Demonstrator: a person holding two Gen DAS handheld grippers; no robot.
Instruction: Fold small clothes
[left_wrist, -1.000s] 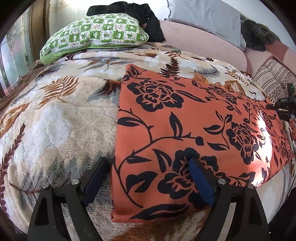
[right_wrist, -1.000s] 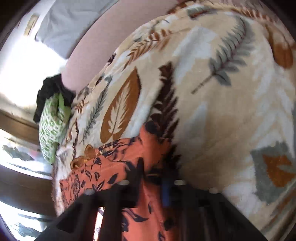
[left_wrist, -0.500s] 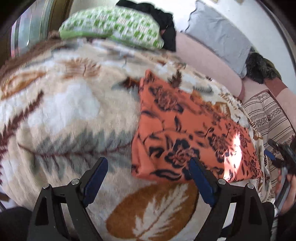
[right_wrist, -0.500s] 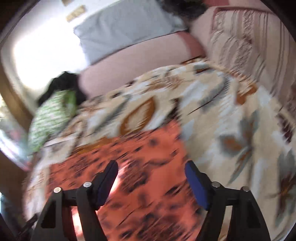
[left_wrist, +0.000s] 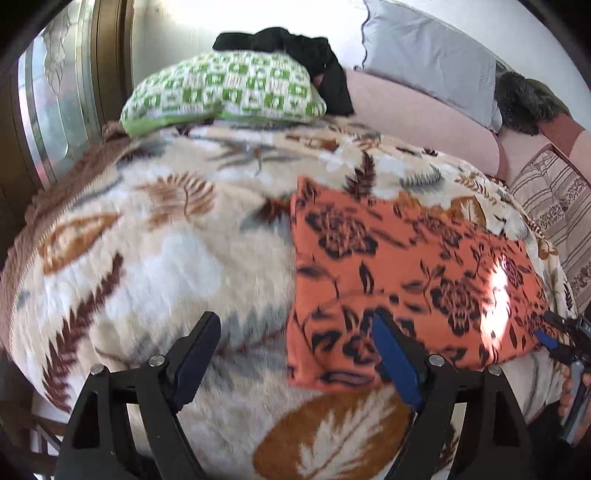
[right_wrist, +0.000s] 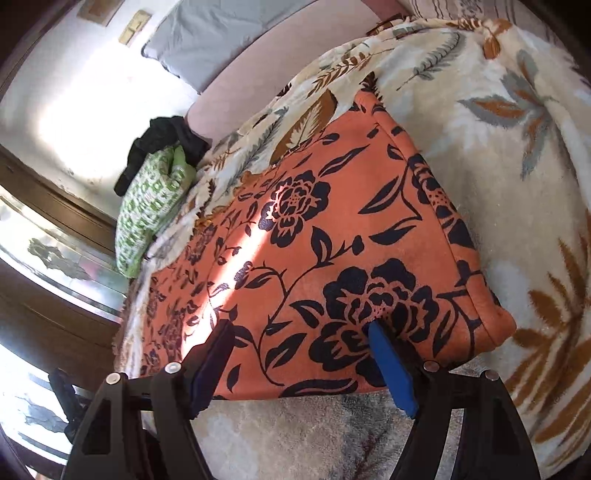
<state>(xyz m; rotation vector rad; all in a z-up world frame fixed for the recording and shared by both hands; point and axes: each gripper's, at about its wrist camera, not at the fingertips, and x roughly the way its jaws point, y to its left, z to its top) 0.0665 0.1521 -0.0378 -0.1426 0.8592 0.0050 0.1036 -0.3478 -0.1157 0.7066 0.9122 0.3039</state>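
Looking along my left hand-held gripper (left_wrist: 295, 354), its jaws are closing with nothing gripped; the cloth (left_wrist: 402, 280) lies flat on the bed (left_wrist: 155, 258). My right hand-held gripper (right_wrist: 299, 365) gapes empty over the near edge: I should pinch both corners evenly.

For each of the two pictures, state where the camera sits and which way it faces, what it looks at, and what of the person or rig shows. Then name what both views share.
Left wrist: on the left gripper, looking down across the leaf-print blanket; the right gripper shows at the edge, jaws closing on nothing.
Right wrist: on the right gripper, jaws apart, over the orange floral cloth.
Shared: cloth, blanket, green pillow, grey pillow.
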